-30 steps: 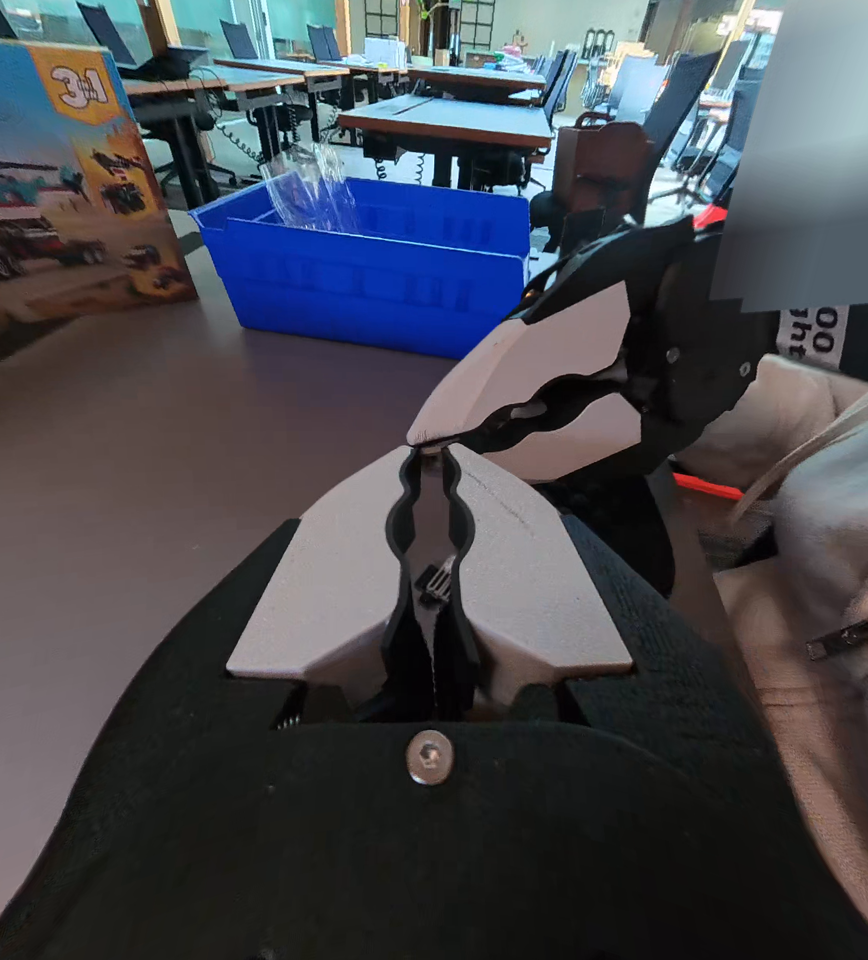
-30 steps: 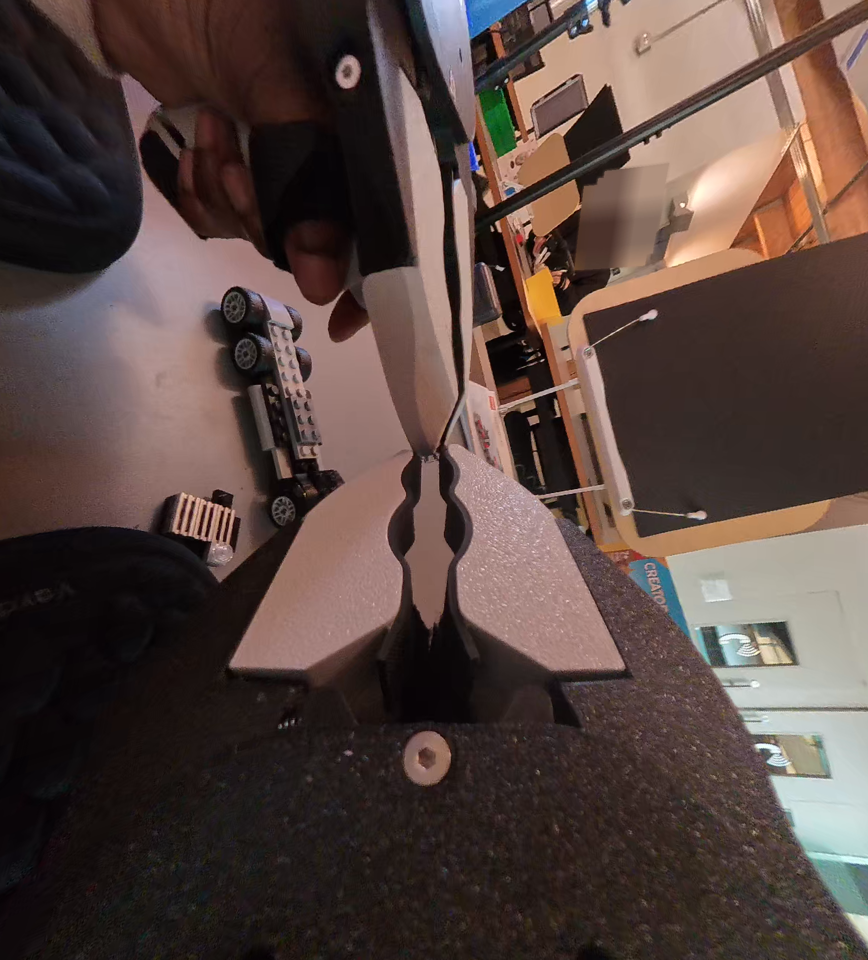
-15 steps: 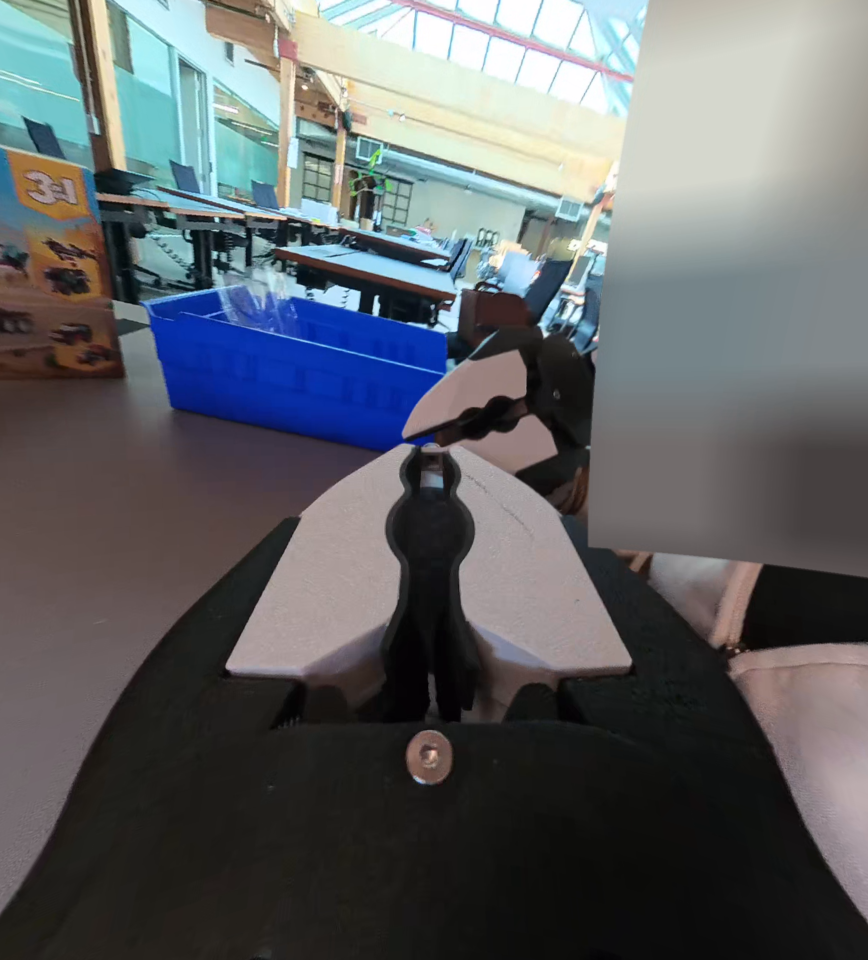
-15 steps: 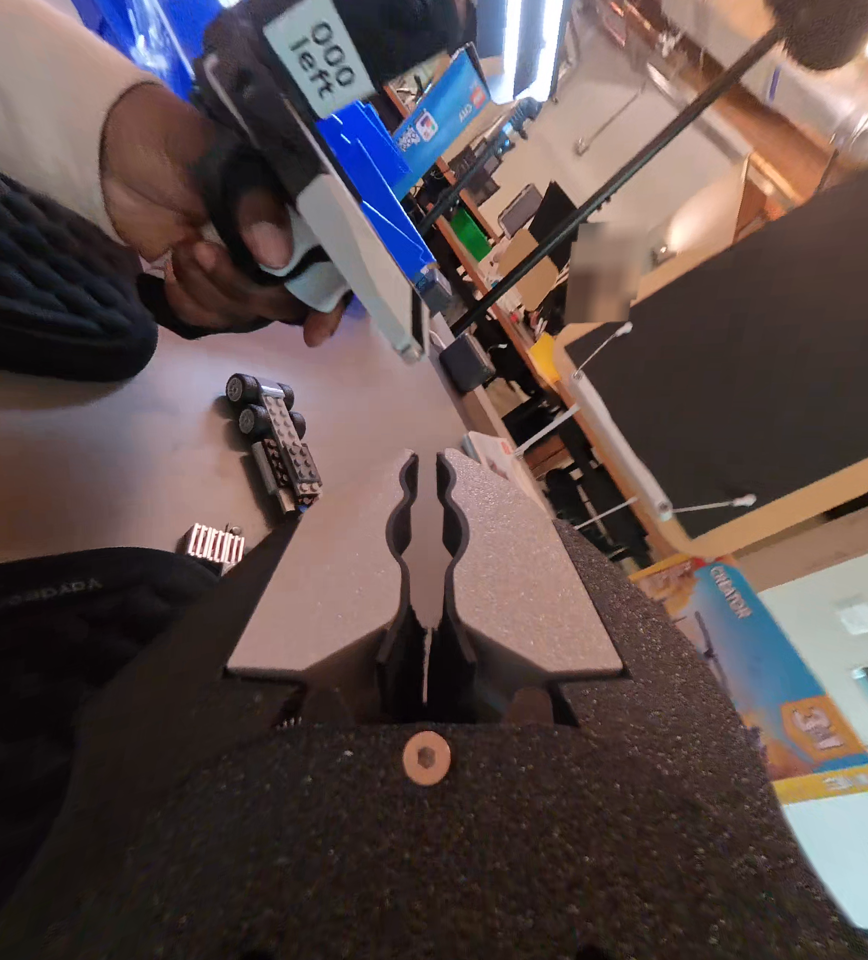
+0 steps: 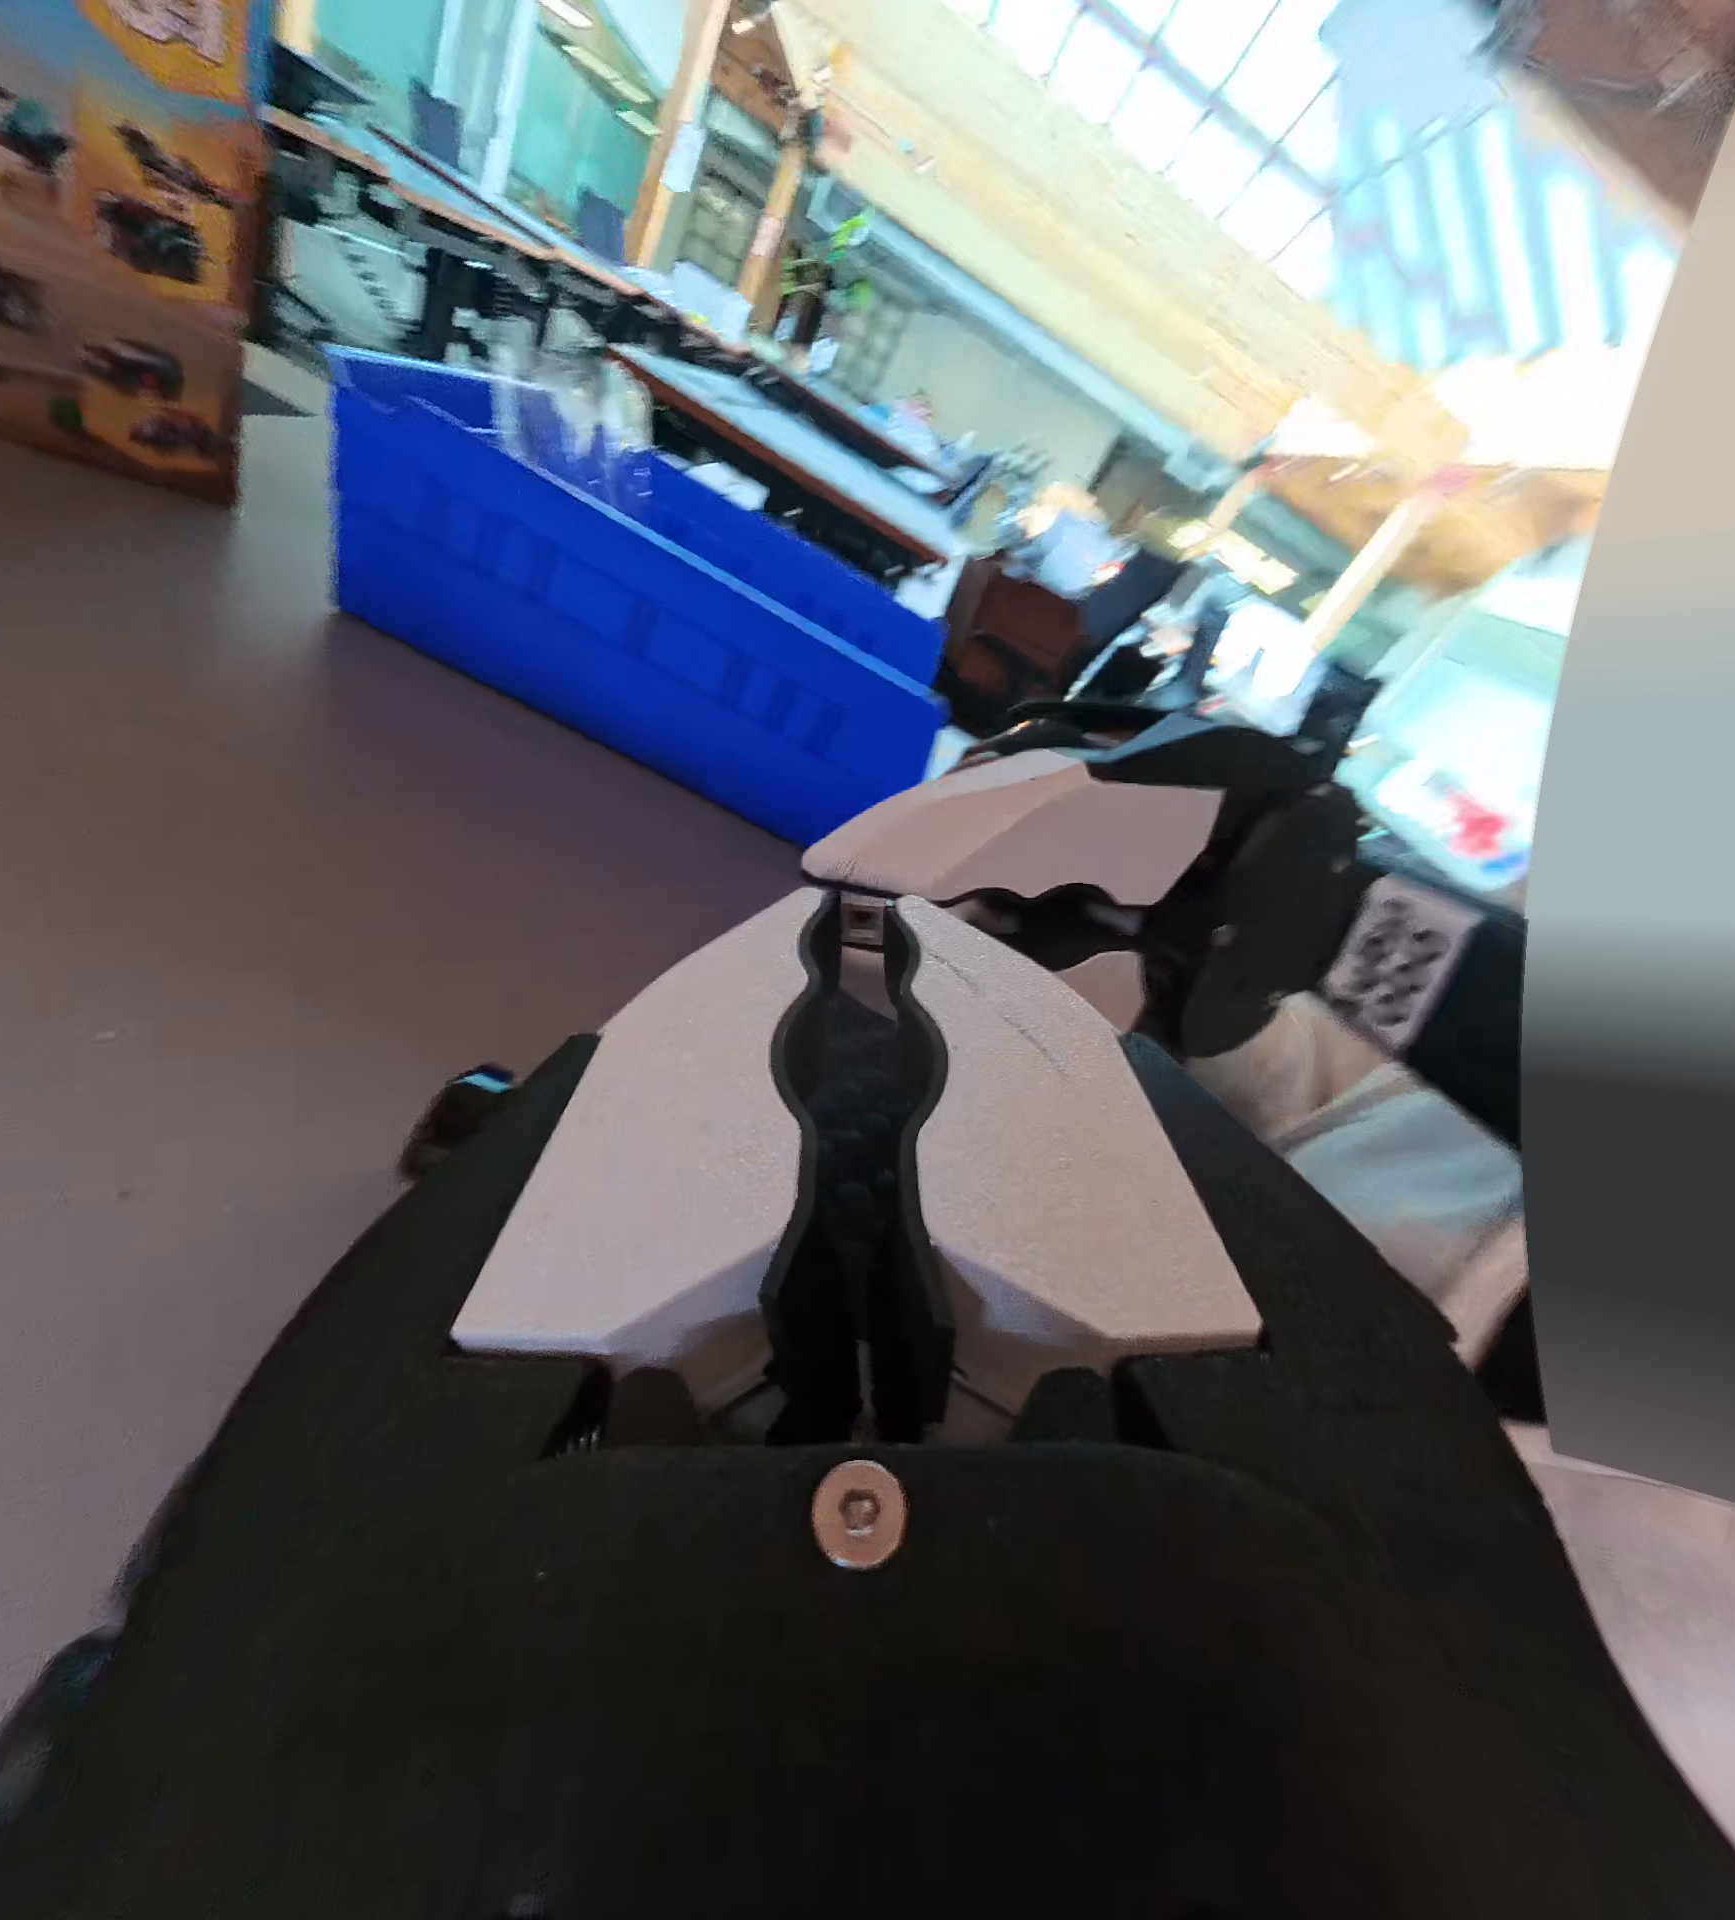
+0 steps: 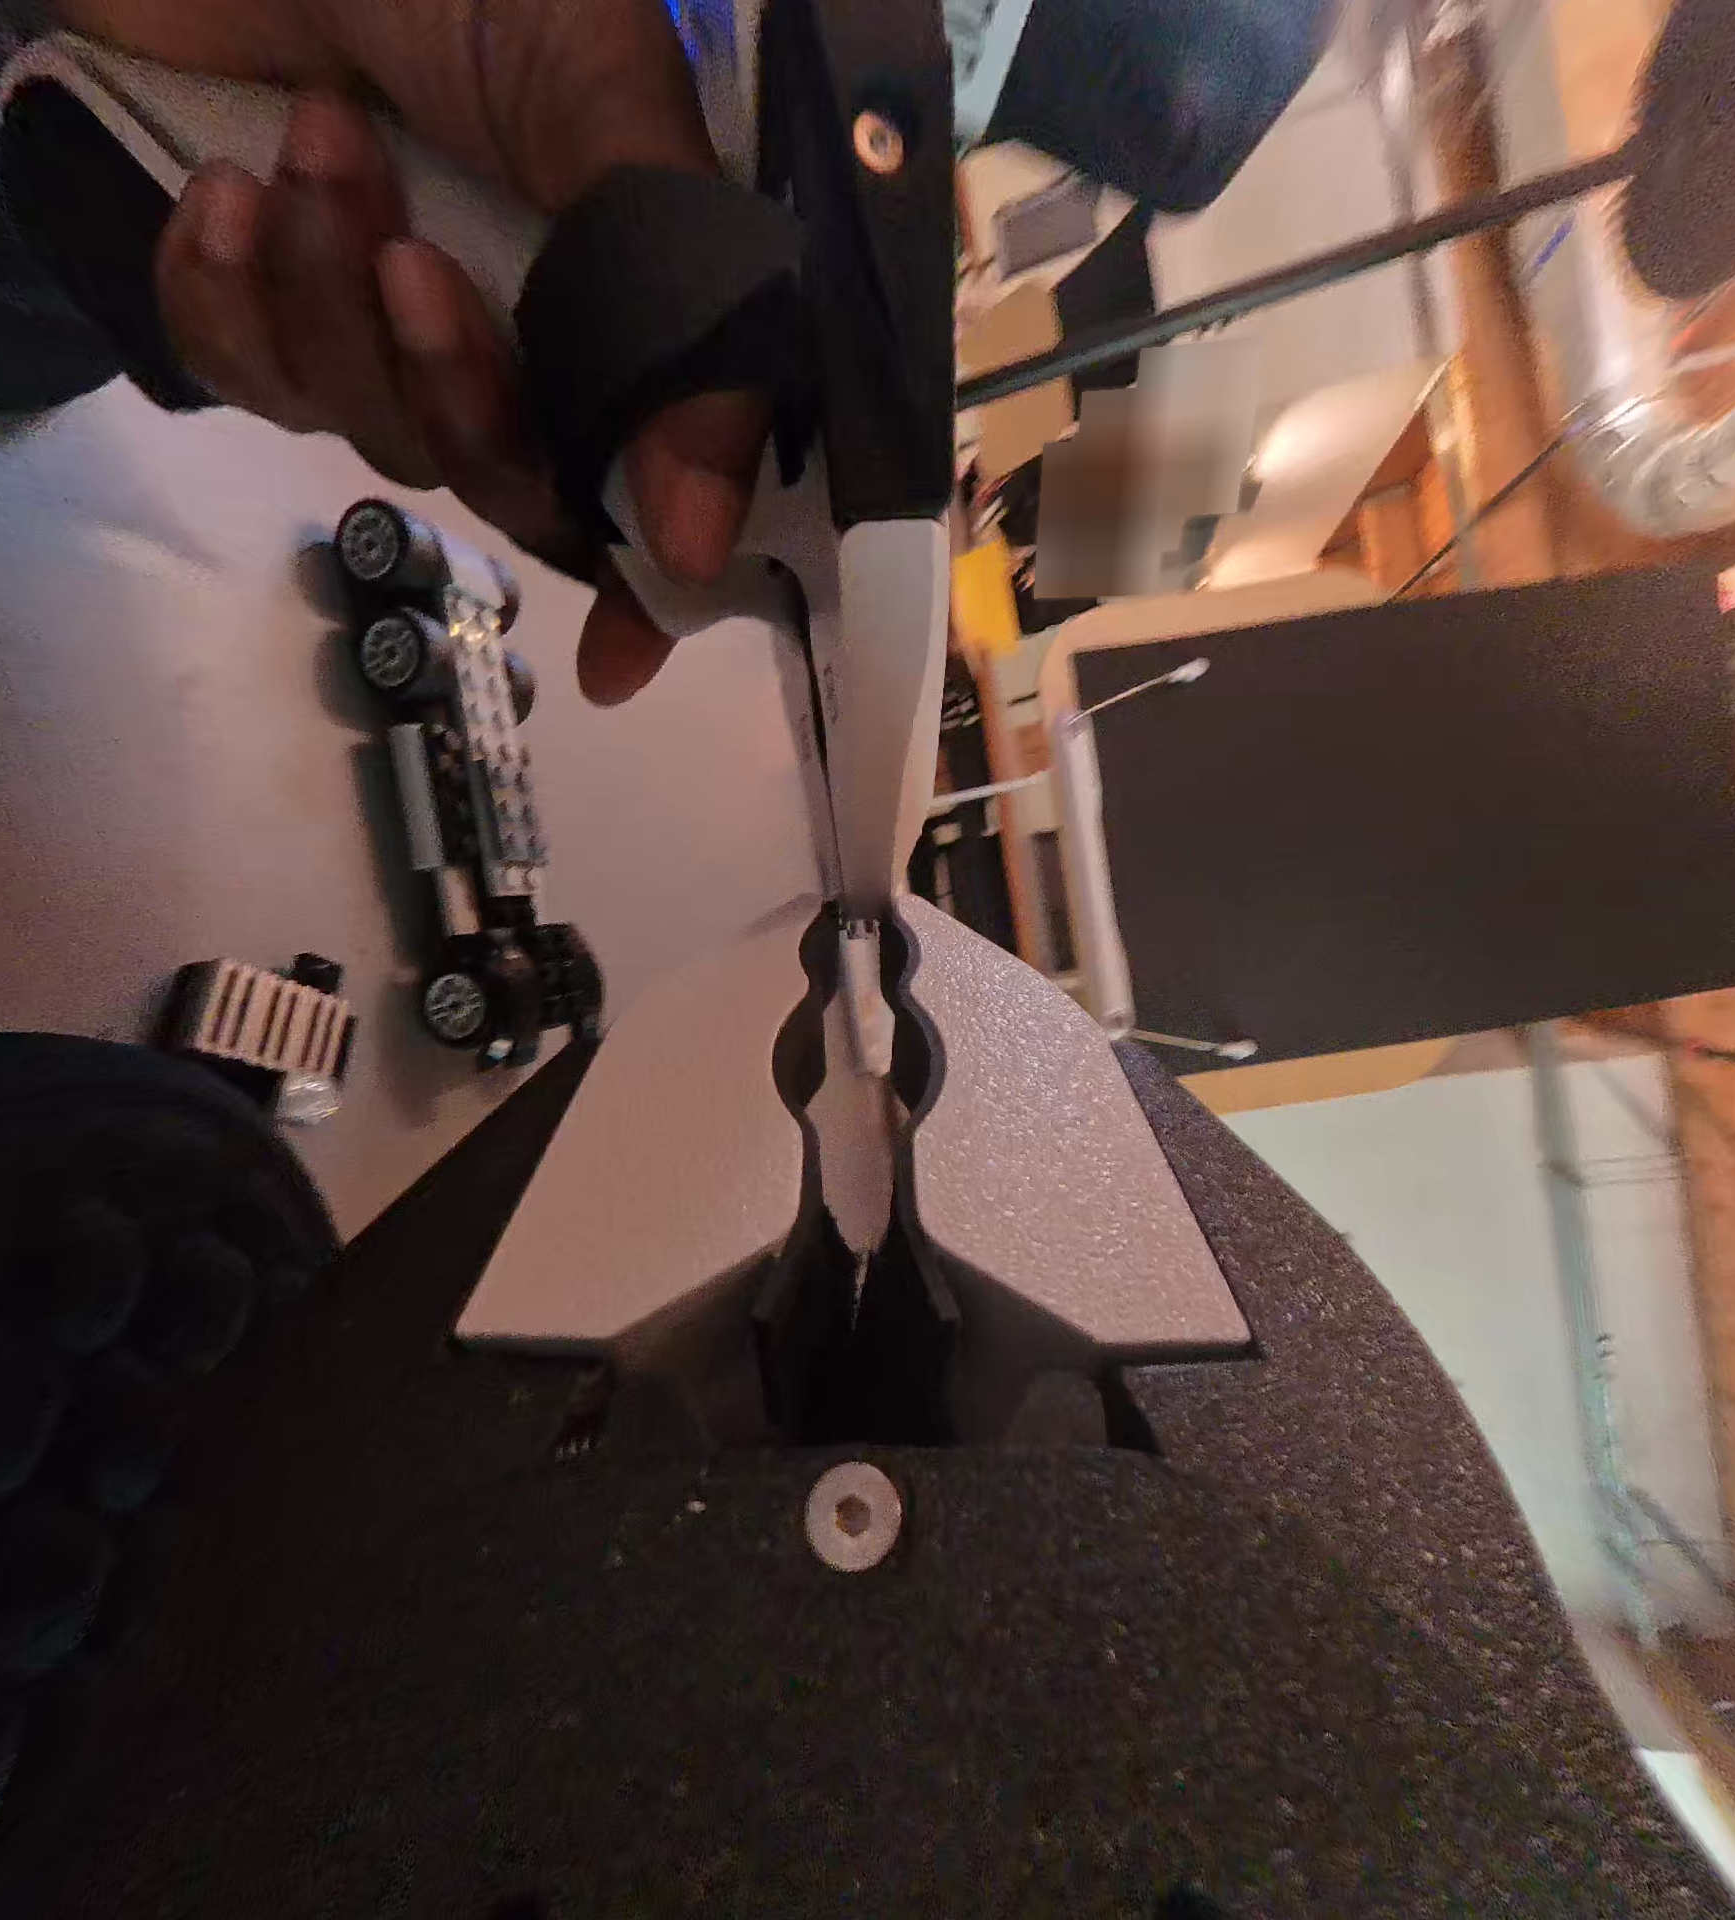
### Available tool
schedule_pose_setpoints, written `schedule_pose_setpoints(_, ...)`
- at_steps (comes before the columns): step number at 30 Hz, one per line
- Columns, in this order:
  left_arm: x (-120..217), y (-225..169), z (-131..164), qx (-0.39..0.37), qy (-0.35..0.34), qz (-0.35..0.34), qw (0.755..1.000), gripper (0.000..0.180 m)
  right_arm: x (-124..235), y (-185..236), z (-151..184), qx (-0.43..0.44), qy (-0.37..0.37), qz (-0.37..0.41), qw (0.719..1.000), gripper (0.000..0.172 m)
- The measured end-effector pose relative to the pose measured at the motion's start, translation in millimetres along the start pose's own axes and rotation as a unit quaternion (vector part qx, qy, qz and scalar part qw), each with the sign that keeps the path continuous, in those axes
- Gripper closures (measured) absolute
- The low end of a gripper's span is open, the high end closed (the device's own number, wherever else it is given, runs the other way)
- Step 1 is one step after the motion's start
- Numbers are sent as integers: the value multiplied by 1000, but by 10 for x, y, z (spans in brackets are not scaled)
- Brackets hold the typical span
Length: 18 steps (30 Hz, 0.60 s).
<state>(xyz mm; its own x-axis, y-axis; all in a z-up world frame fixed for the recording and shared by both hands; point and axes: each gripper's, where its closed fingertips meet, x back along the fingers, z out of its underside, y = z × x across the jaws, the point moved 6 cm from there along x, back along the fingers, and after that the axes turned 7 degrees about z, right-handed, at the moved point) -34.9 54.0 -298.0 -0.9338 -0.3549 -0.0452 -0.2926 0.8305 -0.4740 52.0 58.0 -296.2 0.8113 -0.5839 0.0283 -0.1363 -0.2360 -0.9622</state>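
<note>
In the left wrist view my left gripper is shut on a small grey brick pinched at its very tips, above the dark table. My right gripper comes in from the right and its tips meet the left tips at that brick. In the right wrist view the grey brick, studs at its far end, sits between my right gripper's fingers, and both pads touch it. The left gripper reaches down from above onto the same brick, held by a person's hand.
A toy vehicle chassis with wheels and a small ribbed grille piece lie on the table left of the grippers. A blue bin and a toy box stand at the table's back. A black board stands to the right. Left and right tips are no more than a few centimetres apart.
Half a second ago the grippers were apart and the right jaws showed nothing between them. Now the tips meet again and the grey brick sits between the right fingers. The left view has tilted.
</note>
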Motion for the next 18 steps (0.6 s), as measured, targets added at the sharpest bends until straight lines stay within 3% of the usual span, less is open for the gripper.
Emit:
schedule_pose_setpoints(2, -13, 41, 62, -95, 56, -75, 991, 173, -57, 96, 55, -41, 33, -49, 997, 165)
schedule_pose_setpoints(4, -37, 27, 108, -216, 116, -133, 960, 173, -62, 153, 89, -65, 40, -71, 995, 165)
schedule_pose_setpoints(7, -49, -33, 152, -278, 140, -106, 944, 173, -32, 234, 181, -118, 58, -132, 982, 172)
schedule_pose_setpoints(8, -69, -143, 109, -304, 112, -78, 943, 173, -40, 338, 286, -128, 91, -172, 972, 172)
schedule_pose_setpoints(10, -76, -194, 31, -343, 107, -101, 928, 173, -13, 420, 355, -166, 76, -183, 966, 172)
schedule_pose_setpoints(12, -8, -121, 13, -309, 93, -101, 941, 173, 32, 324, 351, -219, 50, -168, 960, 172)
schedule_pose_setpoints(15, 84, -99, -66, -224, 22, -39, 974, 173, 68, 189, 315, -261, 14, -140, 955, 172)
schedule_pose_setpoints(18, 105, -123, -127, -155, -42, 15, 987, 172, 84, 66, 235, -316, -35, -103, 942, 171)
